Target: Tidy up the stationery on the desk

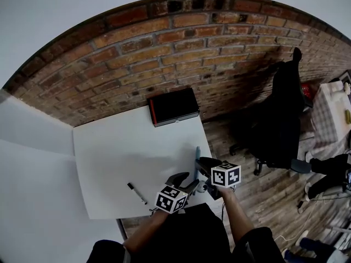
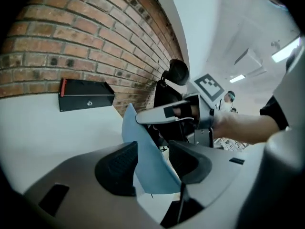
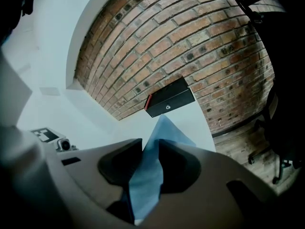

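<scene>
Blue sheet (image 1: 197, 153) stands on edge at the 4 o'clock rim of the white desk (image 1: 120, 152).
Right gripper (image 3: 151, 163) is clenched on the sheet, pads on both faces. Left gripper (image 2: 152, 163) has its jaws apart, with the sheet between them against one pad. Black box (image 1: 174, 107) at 12 o'clock is closed, contents unseen. Pen (image 1: 136, 193) lies loose at 7 o'clock, well apart from the box.
</scene>
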Action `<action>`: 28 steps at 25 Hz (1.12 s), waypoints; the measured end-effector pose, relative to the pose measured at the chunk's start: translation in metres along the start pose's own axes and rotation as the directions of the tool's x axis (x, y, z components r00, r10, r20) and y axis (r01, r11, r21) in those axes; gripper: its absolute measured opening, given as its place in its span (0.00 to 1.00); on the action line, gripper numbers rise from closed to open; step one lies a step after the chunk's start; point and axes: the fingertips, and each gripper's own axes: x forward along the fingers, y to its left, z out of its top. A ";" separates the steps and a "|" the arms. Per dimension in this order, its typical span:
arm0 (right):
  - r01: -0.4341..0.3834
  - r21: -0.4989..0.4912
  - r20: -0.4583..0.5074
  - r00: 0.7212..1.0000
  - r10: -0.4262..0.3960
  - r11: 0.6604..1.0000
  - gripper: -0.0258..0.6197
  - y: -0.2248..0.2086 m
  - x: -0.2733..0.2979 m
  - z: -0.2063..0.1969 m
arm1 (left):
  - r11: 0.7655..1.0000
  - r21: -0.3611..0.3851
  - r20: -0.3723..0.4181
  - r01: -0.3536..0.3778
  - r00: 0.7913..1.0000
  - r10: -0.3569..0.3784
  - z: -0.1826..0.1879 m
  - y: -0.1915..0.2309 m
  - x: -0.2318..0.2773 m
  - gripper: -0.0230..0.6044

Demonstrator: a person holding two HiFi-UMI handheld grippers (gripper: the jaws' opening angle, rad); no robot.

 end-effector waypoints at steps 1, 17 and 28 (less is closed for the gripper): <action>0.001 0.001 0.004 1.000 -0.001 1.000 0.23 0.000 0.000 0.000 | 1.000 -0.006 -0.022 0.000 1.000 0.000 -0.004 -0.002 0.004 0.34; -0.054 -0.042 0.021 0.998 0.055 0.998 0.23 0.006 0.006 -0.002 | 0.989 0.032 -0.146 -0.141 0.979 0.144 -0.022 0.005 0.015 0.23; -0.084 -0.119 0.095 0.991 0.096 0.989 0.23 0.005 0.006 0.022 | 0.947 0.021 -0.155 -0.321 0.935 0.320 -0.026 0.043 0.004 0.14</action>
